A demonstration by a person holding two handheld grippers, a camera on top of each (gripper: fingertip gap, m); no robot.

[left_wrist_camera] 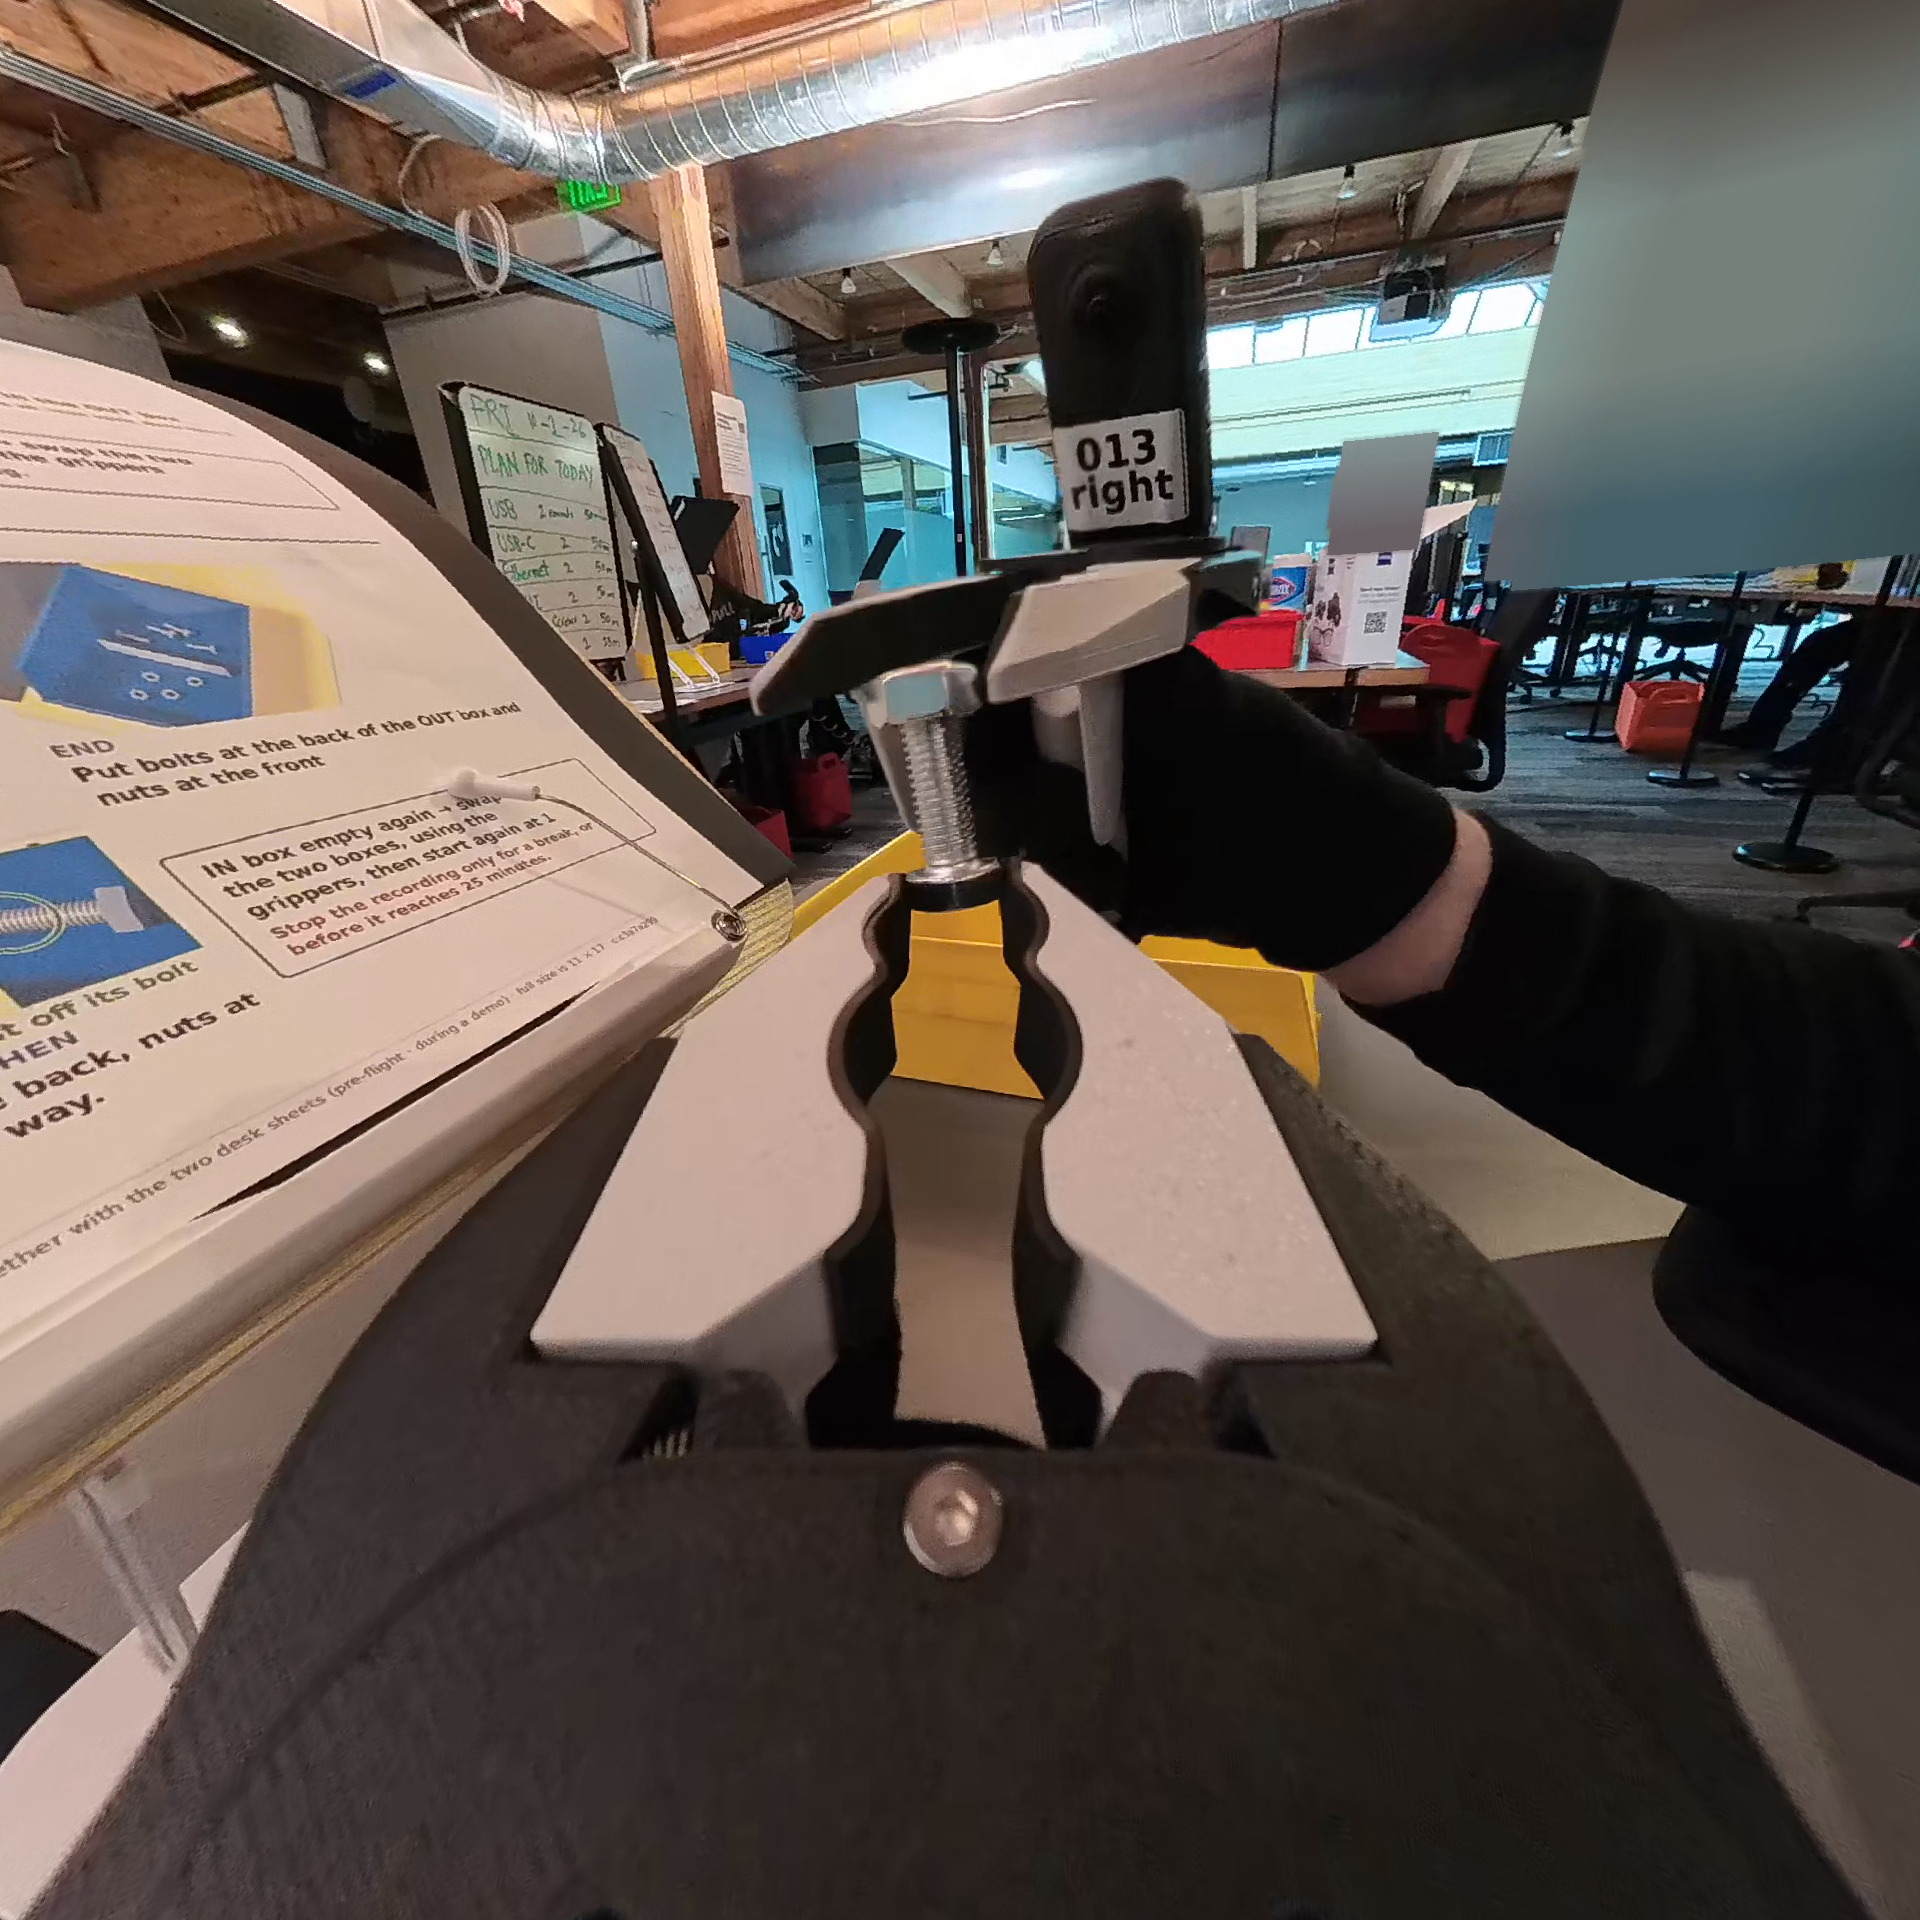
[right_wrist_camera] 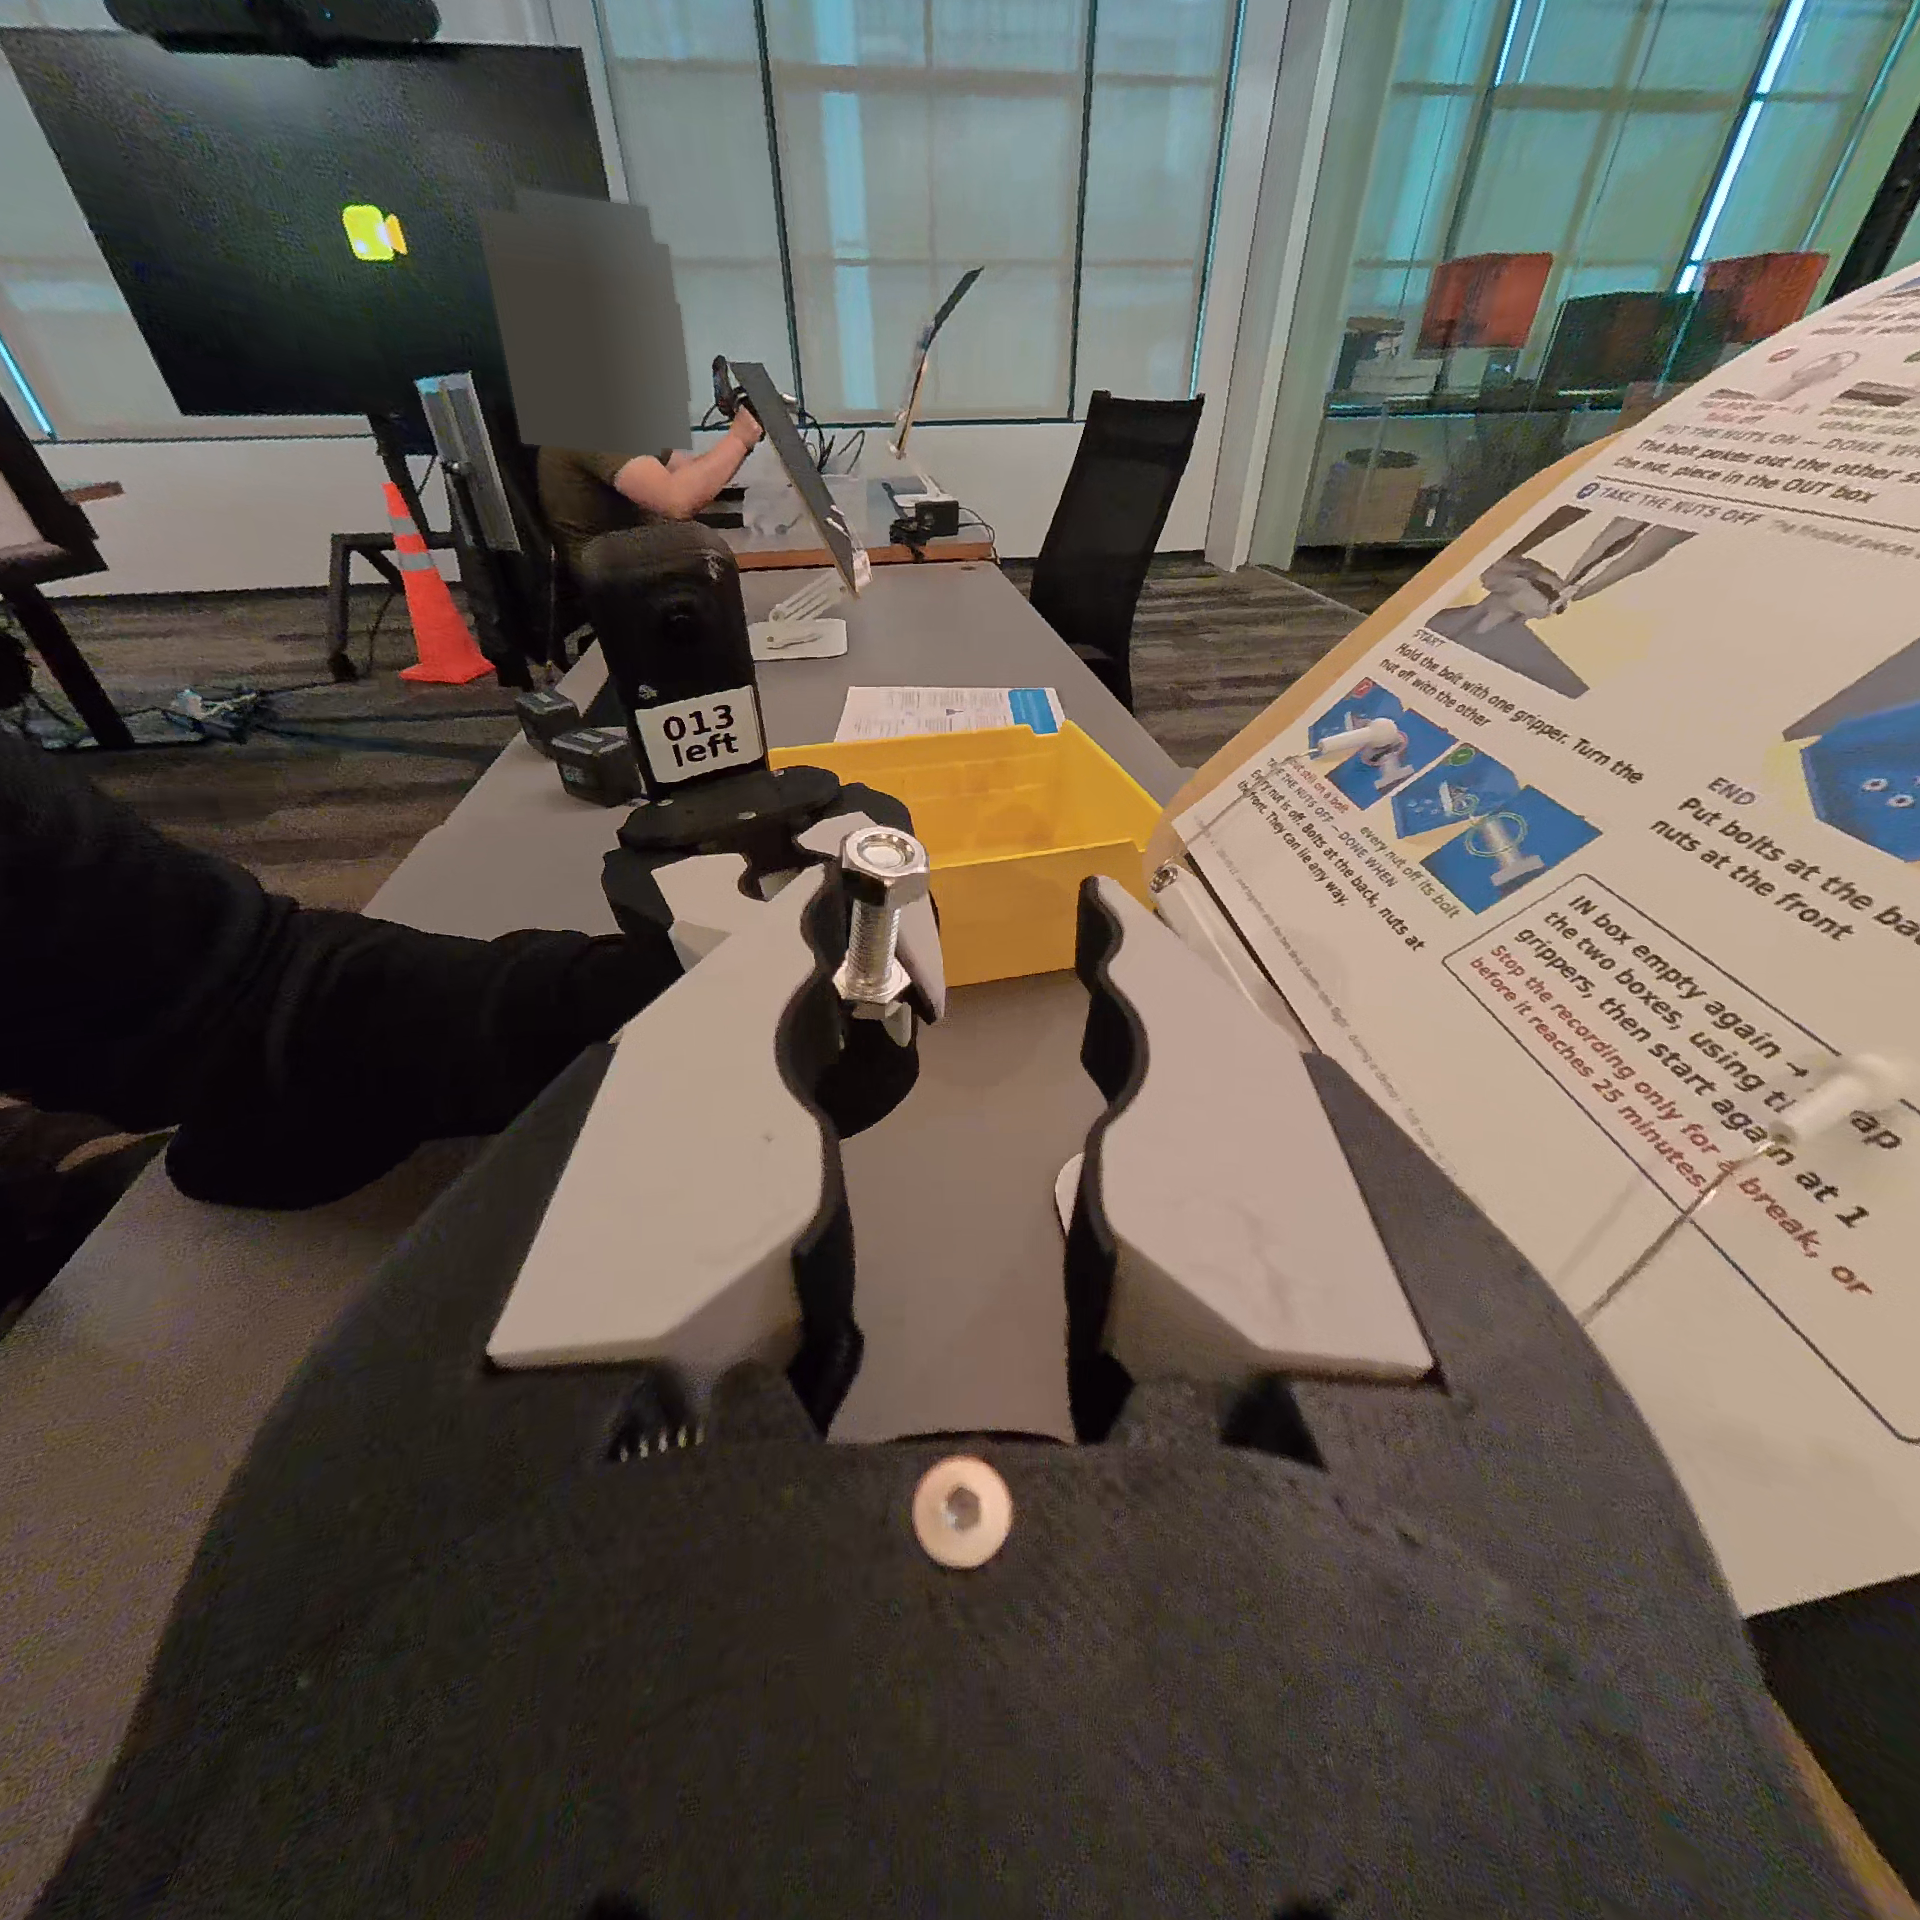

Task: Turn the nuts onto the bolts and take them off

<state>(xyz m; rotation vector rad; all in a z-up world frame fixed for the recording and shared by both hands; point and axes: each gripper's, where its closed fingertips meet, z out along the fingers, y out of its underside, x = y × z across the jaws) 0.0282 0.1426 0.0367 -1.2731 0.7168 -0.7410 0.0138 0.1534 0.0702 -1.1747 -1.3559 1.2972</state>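
Observation:
A silver hex bolt (left_wrist_camera: 935, 774) stands upright, head up, with a nut (right_wrist_camera: 876, 985) on its lower end. My left gripper (left_wrist_camera: 956, 891) is shut on the nut and holds the bolt above the table; it also shows in the right wrist view (right_wrist_camera: 883, 1003). My right gripper (right_wrist_camera: 961, 894) is open, its fingers wide apart on either side of the bolt (right_wrist_camera: 878, 920), which stands close to the left finger (right_wrist_camera: 717, 1039). In the left wrist view the right gripper (left_wrist_camera: 935, 665) sits level with the bolt head, held by a black-gloved hand (left_wrist_camera: 1247, 821).
A yellow bin (right_wrist_camera: 1039, 831) stands on the grey table (right_wrist_camera: 208, 1403) just behind the grippers. A propped instruction sheet (right_wrist_camera: 1610, 935) stands close beside them, on the left in the left wrist view (left_wrist_camera: 260, 831). Two black blocks (right_wrist_camera: 592, 764) and a paper (right_wrist_camera: 951, 712) lie farther back. Only a small space, under 4 cm, lies between the two pairs of fingers.

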